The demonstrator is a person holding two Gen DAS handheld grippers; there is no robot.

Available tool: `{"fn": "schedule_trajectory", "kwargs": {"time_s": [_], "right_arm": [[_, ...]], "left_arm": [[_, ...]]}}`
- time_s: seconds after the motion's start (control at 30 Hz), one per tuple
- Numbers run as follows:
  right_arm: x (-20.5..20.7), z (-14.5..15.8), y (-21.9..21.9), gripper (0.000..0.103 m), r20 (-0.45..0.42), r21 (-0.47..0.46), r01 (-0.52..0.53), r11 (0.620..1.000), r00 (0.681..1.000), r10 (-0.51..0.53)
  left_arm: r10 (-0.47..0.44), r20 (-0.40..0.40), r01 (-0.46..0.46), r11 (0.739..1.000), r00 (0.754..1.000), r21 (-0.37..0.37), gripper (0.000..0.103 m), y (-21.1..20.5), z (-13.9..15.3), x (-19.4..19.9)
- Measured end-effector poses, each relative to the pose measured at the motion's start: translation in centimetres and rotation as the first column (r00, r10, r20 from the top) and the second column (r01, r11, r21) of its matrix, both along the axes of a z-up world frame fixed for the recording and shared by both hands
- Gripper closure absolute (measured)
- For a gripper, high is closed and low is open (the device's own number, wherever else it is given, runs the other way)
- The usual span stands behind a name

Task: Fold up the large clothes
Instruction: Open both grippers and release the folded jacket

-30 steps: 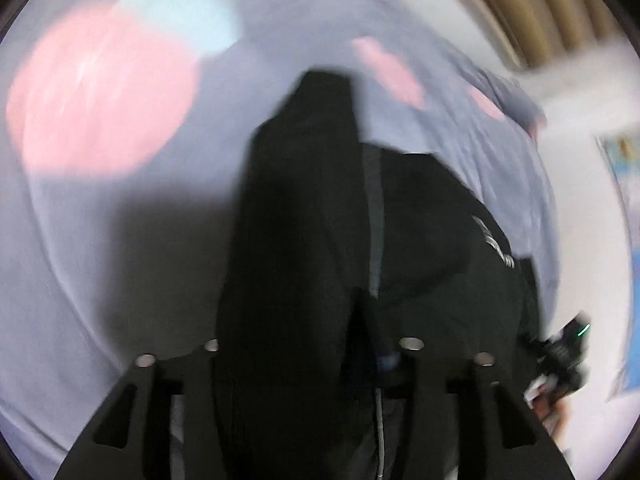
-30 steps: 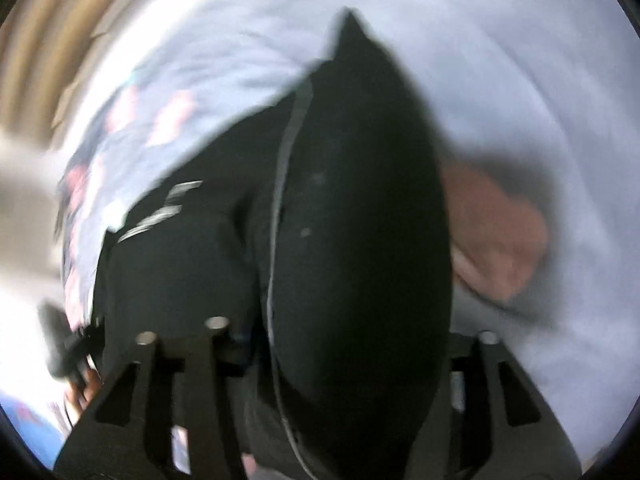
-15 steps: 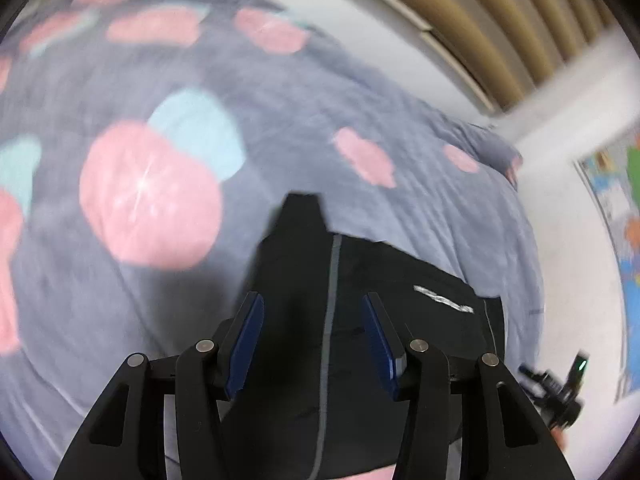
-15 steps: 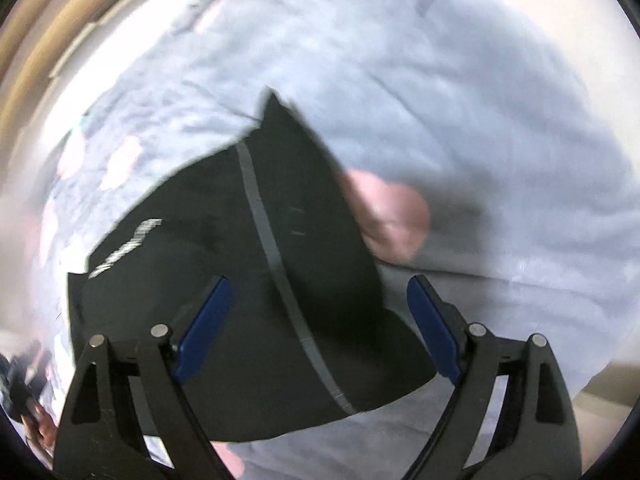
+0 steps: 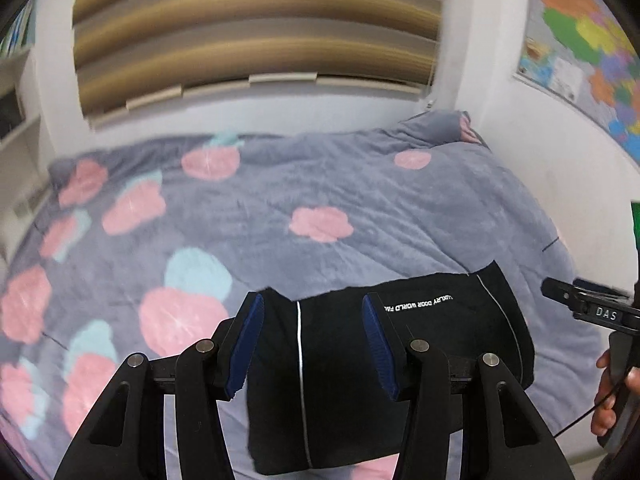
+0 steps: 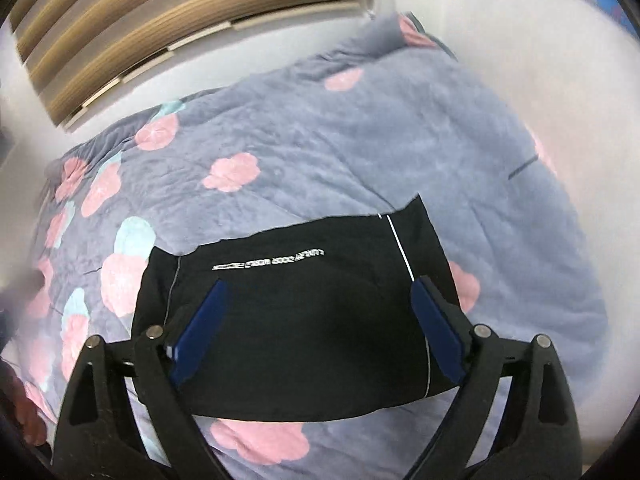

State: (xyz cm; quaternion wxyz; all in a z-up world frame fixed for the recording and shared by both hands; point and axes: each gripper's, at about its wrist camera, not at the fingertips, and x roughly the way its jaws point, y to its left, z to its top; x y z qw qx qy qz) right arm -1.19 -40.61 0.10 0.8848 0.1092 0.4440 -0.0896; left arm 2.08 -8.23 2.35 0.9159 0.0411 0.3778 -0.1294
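Step in hand: release after fold. Black garment (image 6: 304, 320) folded flat, lower centre of frame, on floral bed cover (image 6: 360, 152). Left hand-held gripper (image 5: 312, 344) half-spread, empty. Right hand-held gripper (image 6: 320, 320) opening wide, empty. Next: check fold edges, regrasp if another fold needed.

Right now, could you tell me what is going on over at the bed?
A person with a gripper in each hand is folding a black garment. It lies folded on the flowered grey blanket. The left gripper is open above it, holding nothing. The right gripper is opening, with nothing between its pads.
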Motion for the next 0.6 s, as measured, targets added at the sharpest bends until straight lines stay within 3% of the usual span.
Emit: {"fn": "schedule_trajectory", "kwargs": {"time_s": [0.23, 0.37, 0.6], "right_arm": [[-0.8, 1.3, 1.9, 0.005, 0.021, -0.103, 0.0, 0.995, 1.0, 0.002], [-0.6, 1.0, 2.5, 0.004, 0.012, -0.152, -0.01, 0.988, 1.0, 0.012], [0.2, 0.6, 2.8, 0.003, -0.003, -0.171, -0.018, 0.985, 1.0, 0.018]], "left_arm": [[0.033, 0.046, -0.034, 0.999, 0.998, 0.018, 0.043, -1.1, 2.3, -1.6], [0.162, 0.036, -0.166, 0.979, 0.986, 0.117, 0.041, -2.0, 1.6, -1.4], [0.133, 0.01, -0.133, 0.988, 0.991, 0.079, 0.041, -3.4, 0.6, -0.8]]}}
